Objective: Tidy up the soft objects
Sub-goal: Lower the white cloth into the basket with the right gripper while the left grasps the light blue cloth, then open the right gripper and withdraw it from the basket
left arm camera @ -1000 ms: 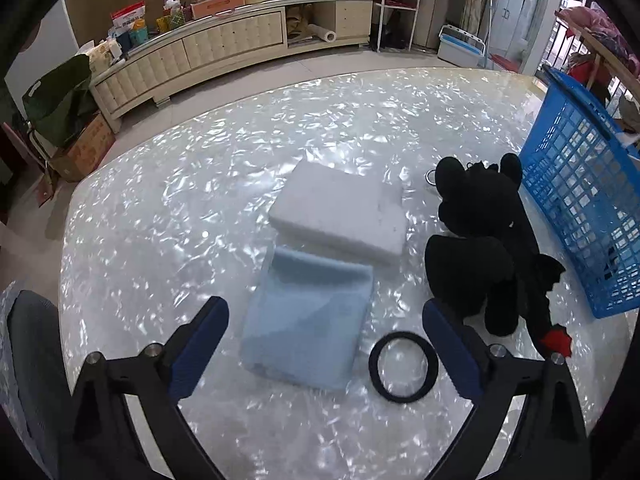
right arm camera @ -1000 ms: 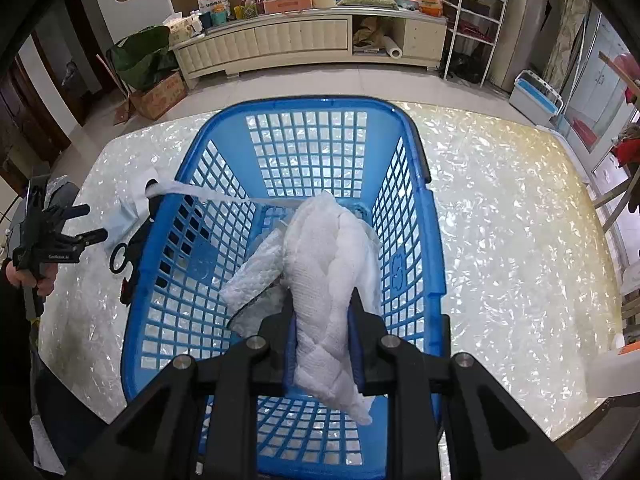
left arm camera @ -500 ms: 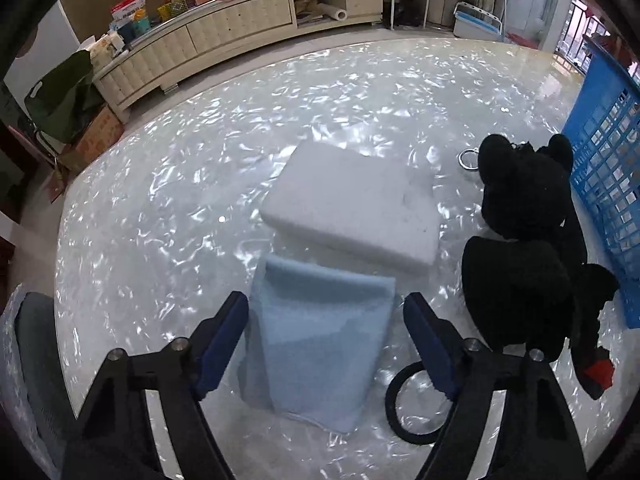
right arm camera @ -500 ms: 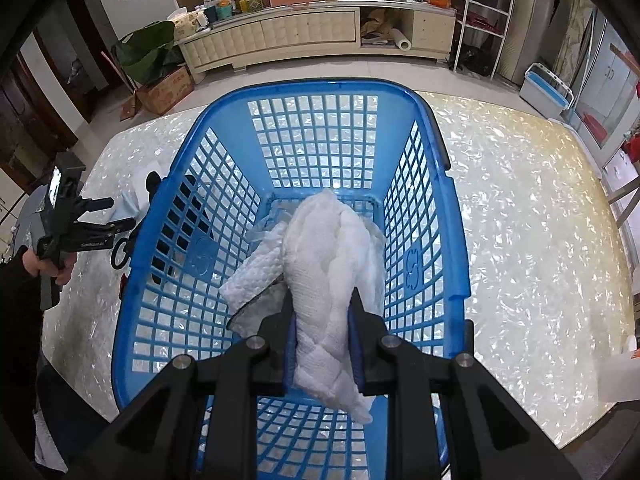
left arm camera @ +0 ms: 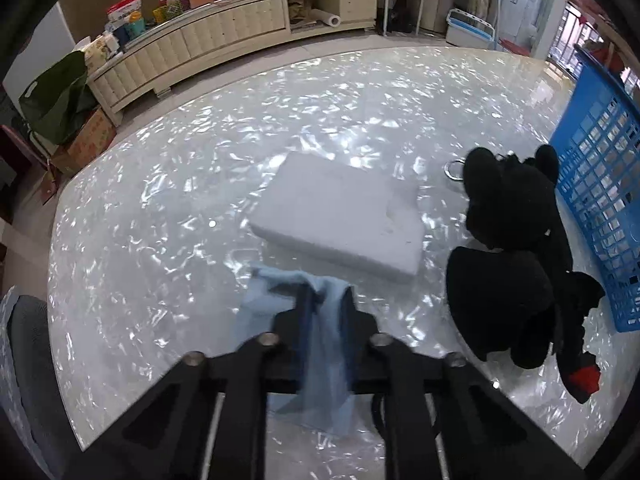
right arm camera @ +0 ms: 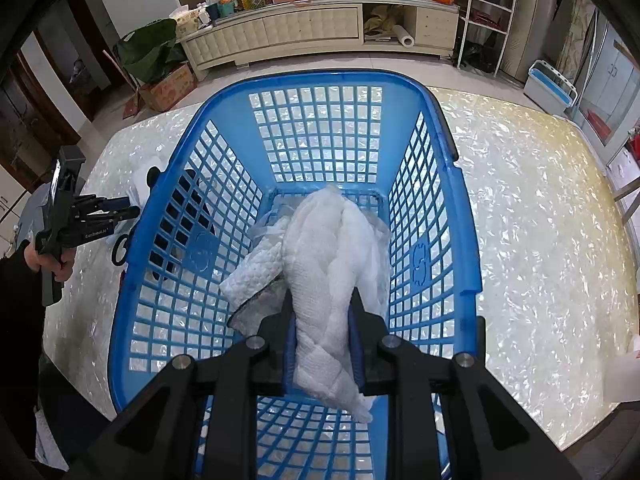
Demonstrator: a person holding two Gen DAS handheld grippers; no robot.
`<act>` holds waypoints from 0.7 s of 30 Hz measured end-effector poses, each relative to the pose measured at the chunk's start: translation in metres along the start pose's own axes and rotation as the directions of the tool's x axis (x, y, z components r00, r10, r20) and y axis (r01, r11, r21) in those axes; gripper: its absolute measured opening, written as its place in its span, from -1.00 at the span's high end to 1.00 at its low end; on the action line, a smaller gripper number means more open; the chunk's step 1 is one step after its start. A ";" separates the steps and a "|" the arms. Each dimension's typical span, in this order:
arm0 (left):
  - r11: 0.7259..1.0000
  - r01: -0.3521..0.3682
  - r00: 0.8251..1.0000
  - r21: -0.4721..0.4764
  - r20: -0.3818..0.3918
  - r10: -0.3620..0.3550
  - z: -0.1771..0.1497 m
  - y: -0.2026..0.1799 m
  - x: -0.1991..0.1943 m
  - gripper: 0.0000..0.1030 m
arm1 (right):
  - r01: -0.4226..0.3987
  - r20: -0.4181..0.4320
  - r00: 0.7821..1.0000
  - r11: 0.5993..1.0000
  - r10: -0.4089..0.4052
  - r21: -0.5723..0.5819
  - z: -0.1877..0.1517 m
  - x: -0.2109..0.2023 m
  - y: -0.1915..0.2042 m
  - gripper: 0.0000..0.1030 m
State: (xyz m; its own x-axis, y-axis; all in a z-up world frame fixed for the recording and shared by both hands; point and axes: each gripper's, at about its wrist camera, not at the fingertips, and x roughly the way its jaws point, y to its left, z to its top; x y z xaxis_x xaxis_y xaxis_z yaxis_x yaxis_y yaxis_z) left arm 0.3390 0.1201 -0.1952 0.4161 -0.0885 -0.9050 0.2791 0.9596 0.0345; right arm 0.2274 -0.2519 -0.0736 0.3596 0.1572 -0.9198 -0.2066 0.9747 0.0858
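Since the earlier frame the left gripper (left arm camera: 324,300) has dropped onto the light blue cloth (left arm camera: 320,360) and gone from wide open to pinched shut on it; fabric is bunching up between the pads, far edge lifting off the table (left arm camera: 160,220). Black ring that sat beside the cloth is now mostly hidden behind the gripper body, only a sliver showing, I think, so can't say if it's getting snagged. White foam block (left arm camera: 340,216) is lying just beyond the cloth, not touched. Black plush toy (left arm camera: 516,264) is sprawling on the right, leaning against the blue basket (left arm camera: 592,184), w/ a metal ring near its head. Right gripper (right arm camera: 322,312) is sitting over the basket interior, jaws narrow and clamping the white towel (right arm camera: 332,264), which is hanging down into the basket and appears to be resting on other white fabric at the bottom; not let go yet. Meaning for the task: cloth grab looks done, so next is prob lift + carry to the basket, while right side is due to release the towel. Foam and plush are left to go.
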 end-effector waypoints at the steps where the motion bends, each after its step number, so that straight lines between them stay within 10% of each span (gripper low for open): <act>1: 1.000 0.000 1.000 -0.007 0.003 0.000 0.000 0.002 0.000 0.87 | 0.001 0.002 1.000 1.000 -0.001 0.001 0.000 -0.001 0.000 0.60; 21: 0.977 0.142 0.980 -0.158 0.162 -0.116 -0.030 0.030 -0.089 0.90 | 0.079 -0.113 0.990 0.994 -0.088 -0.079 0.003 0.027 0.016 0.59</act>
State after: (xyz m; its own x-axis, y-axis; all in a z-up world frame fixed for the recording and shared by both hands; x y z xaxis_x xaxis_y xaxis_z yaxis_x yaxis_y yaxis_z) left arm 0.2841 0.1653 -0.1261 0.5157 -0.2414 -0.8221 0.1950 0.9674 -0.1618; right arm 0.2367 -0.2315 -0.0955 0.2708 0.0520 -0.9612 -0.2489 0.9684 -0.0177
